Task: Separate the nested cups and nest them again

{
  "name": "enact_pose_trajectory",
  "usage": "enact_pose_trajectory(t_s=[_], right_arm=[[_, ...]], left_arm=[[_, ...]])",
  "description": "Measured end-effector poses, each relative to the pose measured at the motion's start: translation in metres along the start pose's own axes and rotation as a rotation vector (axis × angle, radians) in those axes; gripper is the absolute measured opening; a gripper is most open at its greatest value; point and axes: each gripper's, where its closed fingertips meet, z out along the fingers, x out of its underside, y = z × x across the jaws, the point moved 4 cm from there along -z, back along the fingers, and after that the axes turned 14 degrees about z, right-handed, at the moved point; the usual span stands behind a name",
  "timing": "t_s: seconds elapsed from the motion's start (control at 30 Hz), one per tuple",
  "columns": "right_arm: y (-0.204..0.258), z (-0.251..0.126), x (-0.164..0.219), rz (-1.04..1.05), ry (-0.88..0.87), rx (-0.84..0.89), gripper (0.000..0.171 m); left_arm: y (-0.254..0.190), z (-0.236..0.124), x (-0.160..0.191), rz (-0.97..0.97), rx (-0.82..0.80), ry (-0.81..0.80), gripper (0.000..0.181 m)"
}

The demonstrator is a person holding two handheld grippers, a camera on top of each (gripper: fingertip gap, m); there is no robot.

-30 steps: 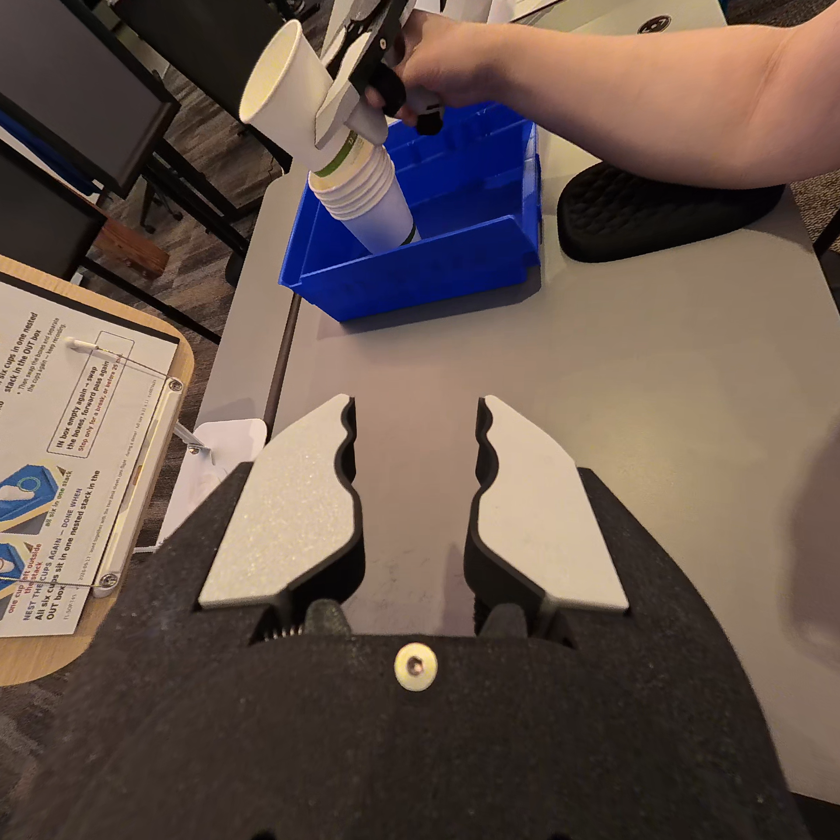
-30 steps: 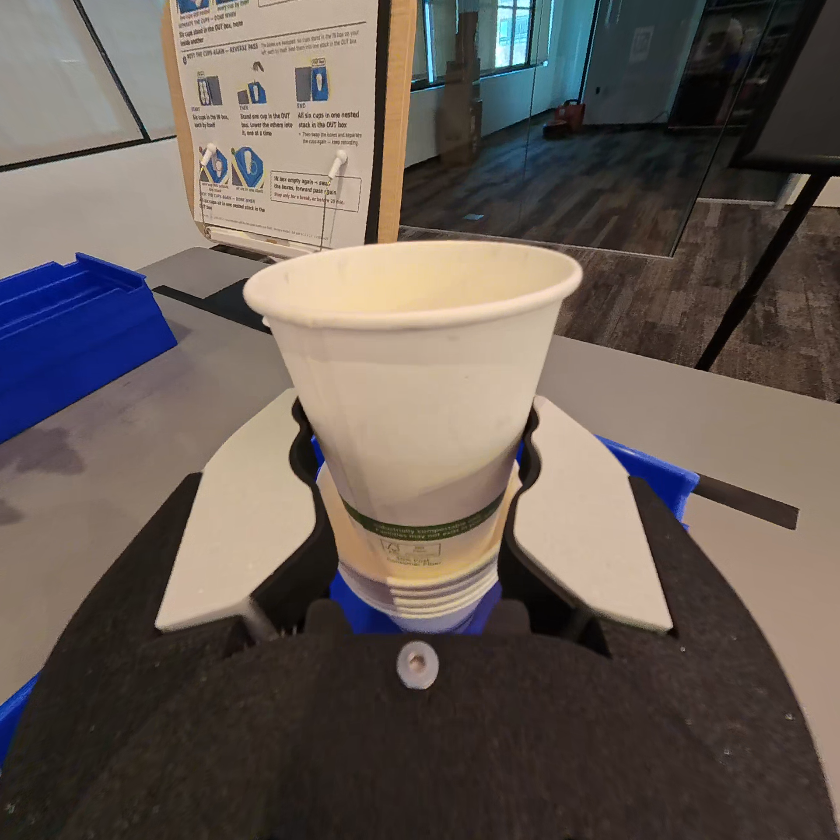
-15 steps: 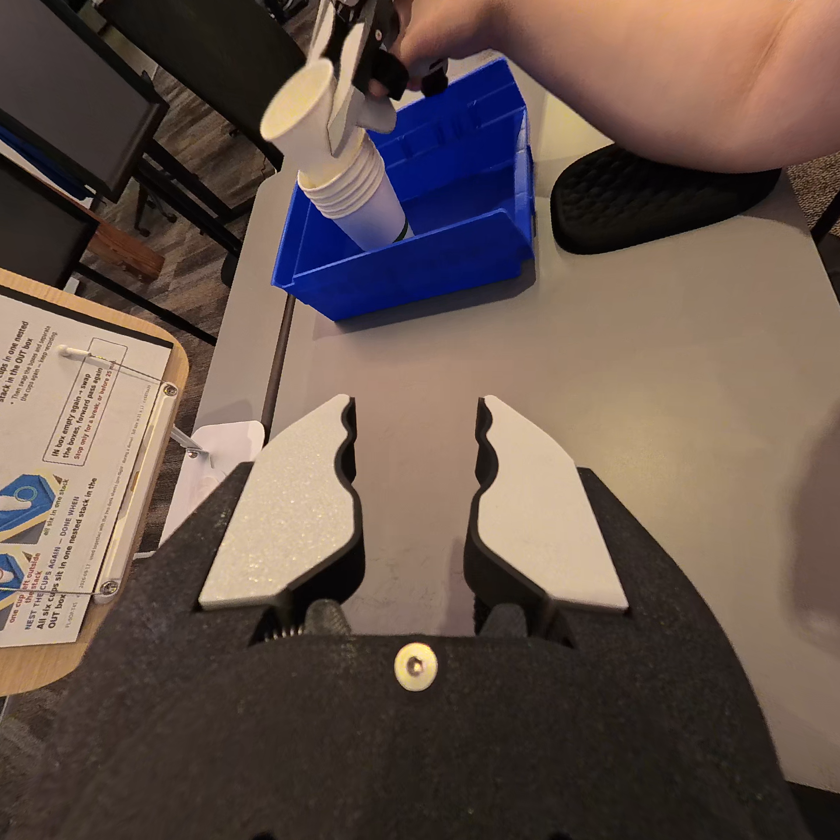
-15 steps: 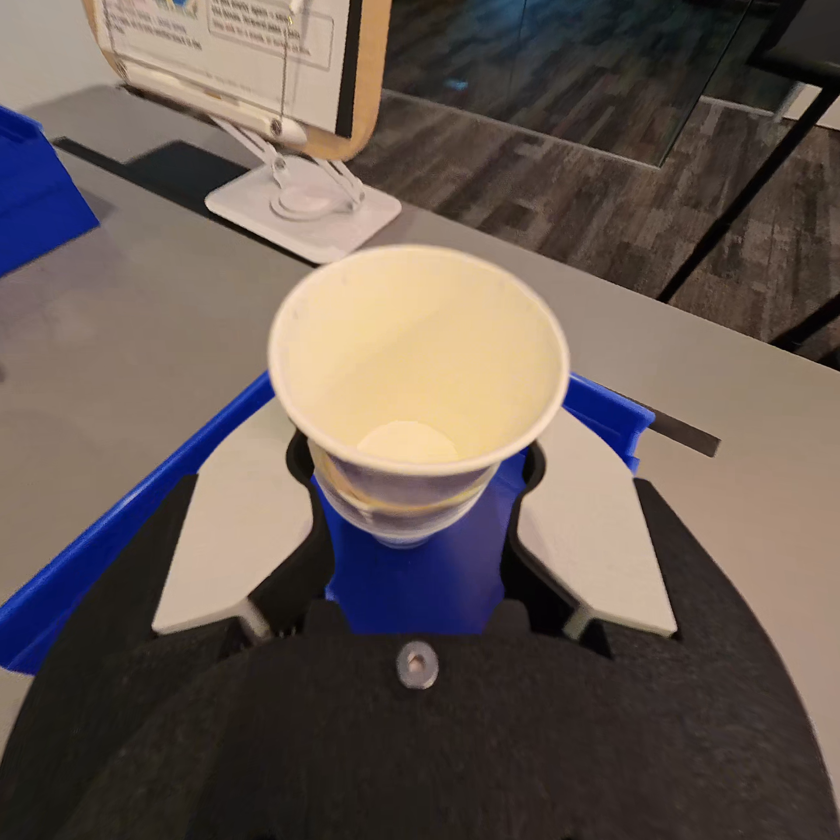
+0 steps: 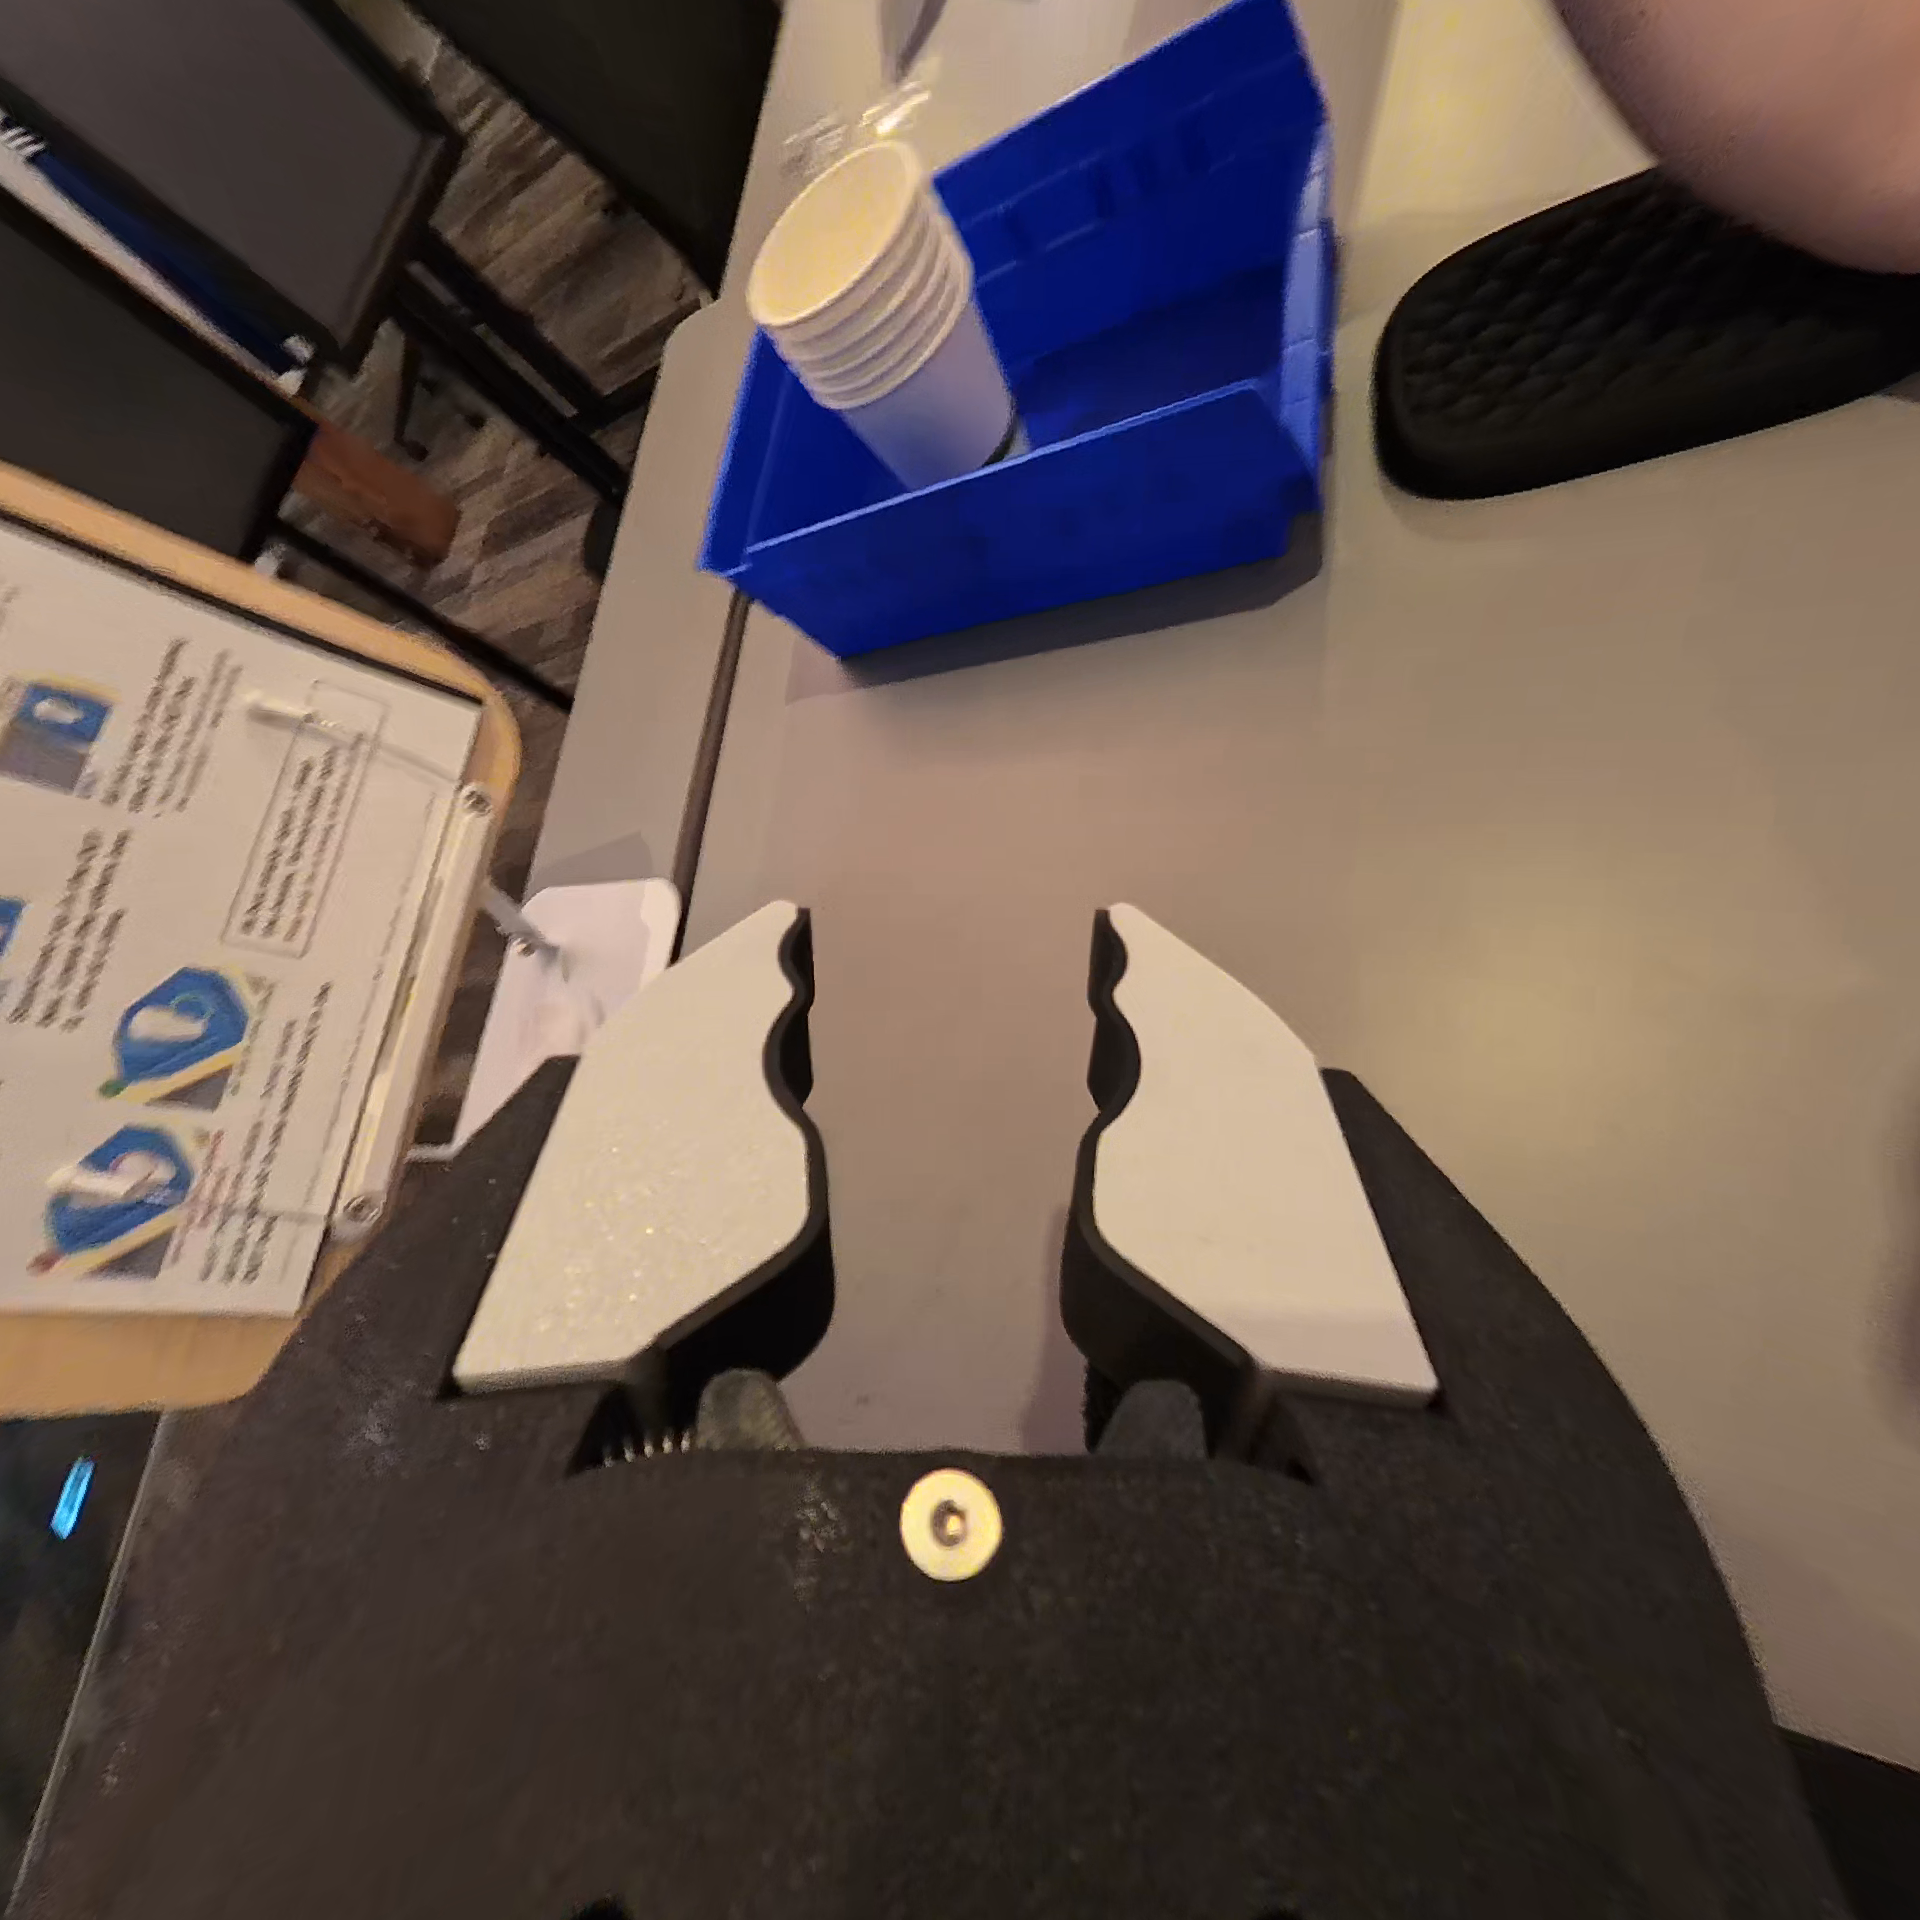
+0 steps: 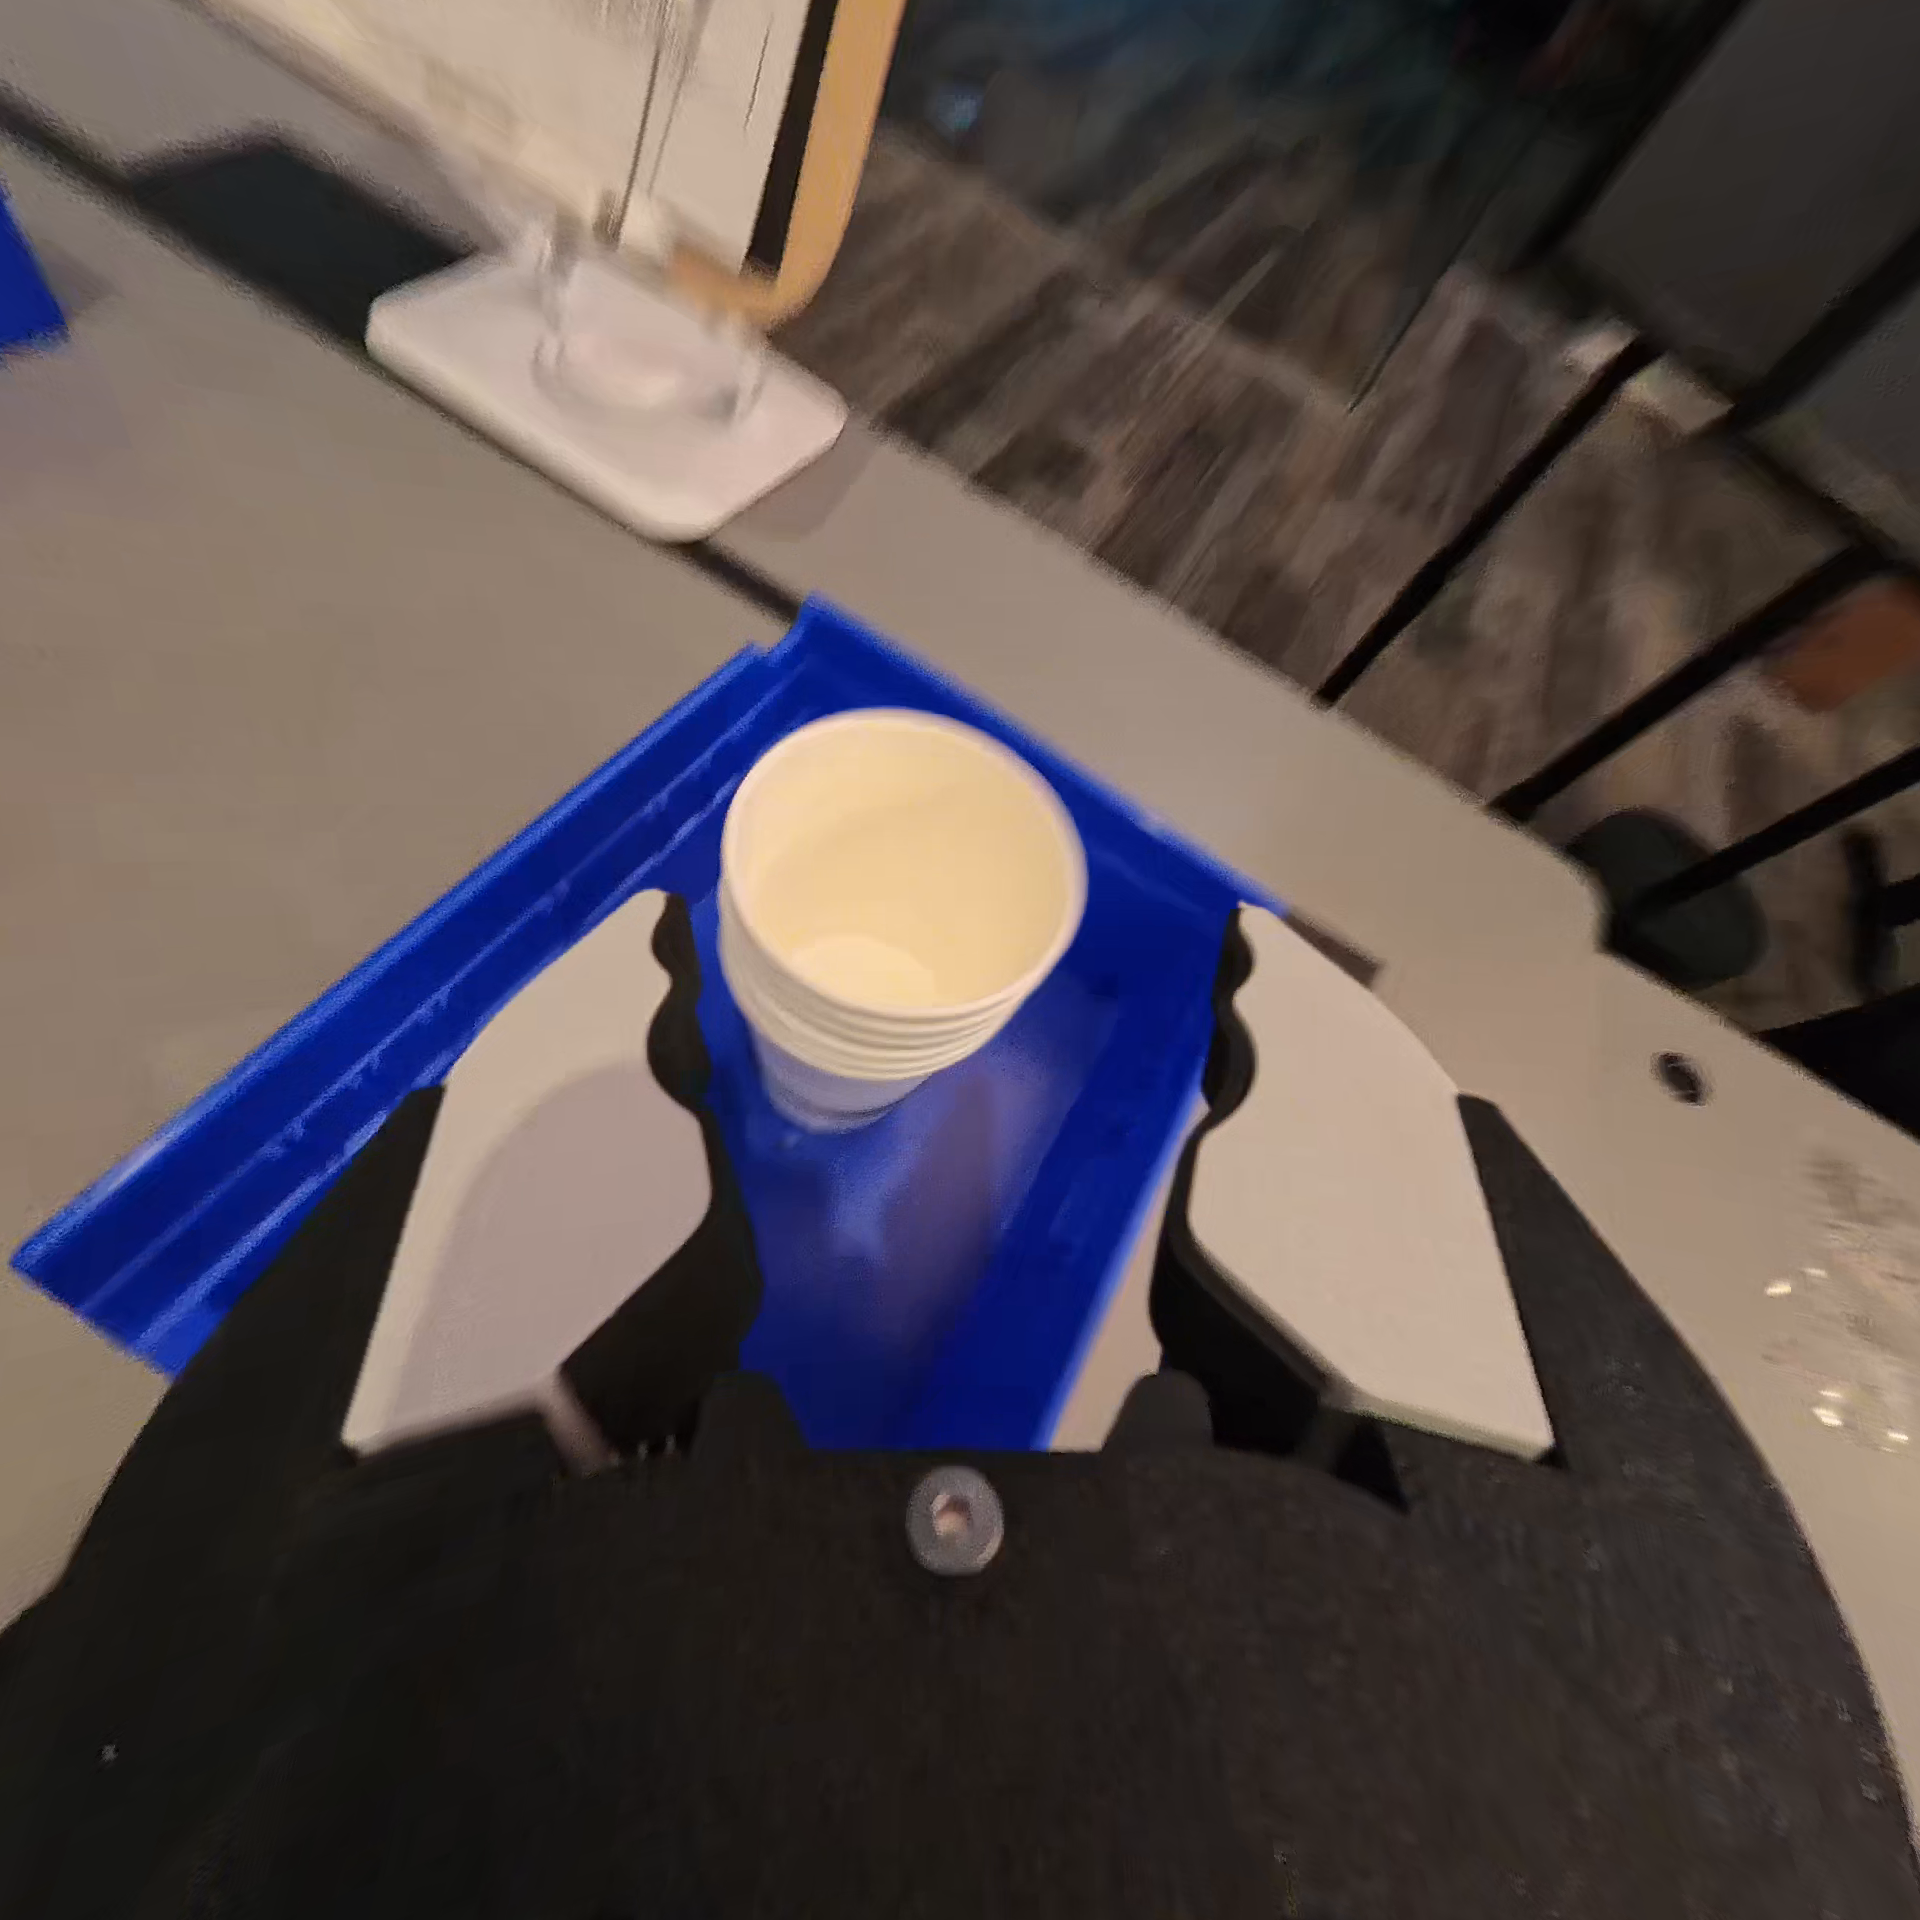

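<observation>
A stack of several nested white paper cups [image 5: 883, 312] stands in a blue bin [image 5: 1029, 540] at the far side of the grey table. In the right wrist view the stack [image 6: 894, 925] stands in the same bin [image 6: 436, 1049], seen from above. My right gripper [image 6: 945, 935] is open and empty, above the bin, its fingers apart on either side of the stack without touching it. My left gripper [image 5: 951, 935] is open and empty, low over the bare table, well short of the bin.
An instruction board [image 5: 187, 935] on a white stand [image 6: 613, 416] is at the table's left edge. A black padded rest [image 5: 1621, 332] lies right of the bin, with a person's forearm [image 5: 1766, 104] above it. Another blue bin's corner [image 6: 21, 281] shows at far left.
The right gripper has let go of the top cup, which now sits nested in the stack. The gripper has opened wide and pulled back and up. The left gripper has stayed open.
</observation>
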Motion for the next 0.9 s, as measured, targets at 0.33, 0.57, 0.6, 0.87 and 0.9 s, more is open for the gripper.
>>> enact_pose_trajectory(t_s=[0.33, 0.57, 0.6, 0.87, 0.9], right_arm=[[-0.073, -0.023, 0.066, 0.424, 0.227, 0.229, 0.075], [-0.062, 0.025, 0.113, 0.655, 0.550, 0.180, 0.052], [-0.063, 0.027, 0.116, 0.653, 0.578, 0.200, 0.049], [-0.056, 0.035, 0.144, 0.663, 0.770, 0.203, 0.028], [-0.055, 0.036, 0.146, 0.665, 0.787, 0.196, 0.020]], left_arm=[[0.044, -0.055, 0.071, -0.226, -0.323, 0.388, 0.050], [0.044, -0.116, 0.169, -0.528, -0.446, 0.830, 0.049], [0.040, -0.126, 0.188, -0.578, -0.456, 0.921, 0.049], [0.014, -0.167, 0.291, -0.997, -0.448, 1.075, 0.056], [0.008, -0.166, 0.300, -1.049, -0.414, 1.072, 0.057]])
